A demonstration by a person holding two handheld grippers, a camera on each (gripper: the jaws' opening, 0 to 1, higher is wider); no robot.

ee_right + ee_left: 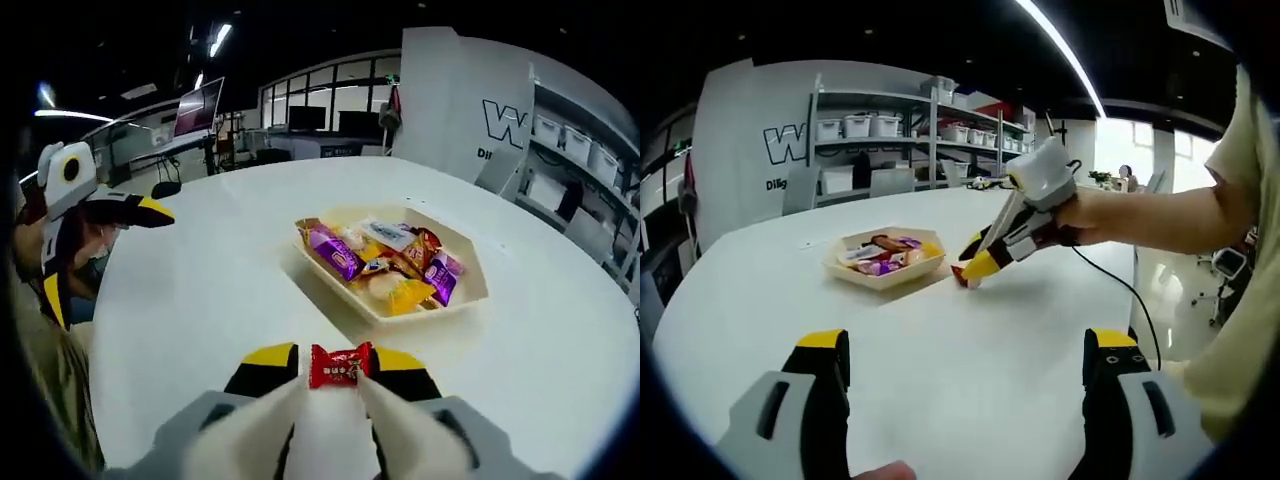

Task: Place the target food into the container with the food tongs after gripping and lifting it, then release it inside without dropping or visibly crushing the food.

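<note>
Meanwhile right tongs [339,362] grip a red candy [340,365] beside the sweet-filled tray [470,290]; left tongs [967,352] gape

A large "W" with smaller "Di…" beneath on the white wall [750,140]

The tabletop [200,290] is white, smooth and a bit shiny. The tray [470,290] looks like pale, matt cardboard. The red candy [340,366] has a shiny, crinkly wrapper, and the candies in the tray [335,250] have shiny wrappers too. The right tongs [338,368] look like hard plastic, grey with yellow and black tips. The left tongs [968,352] look the same. The shelves [910,130] look like grey metal.
</note>
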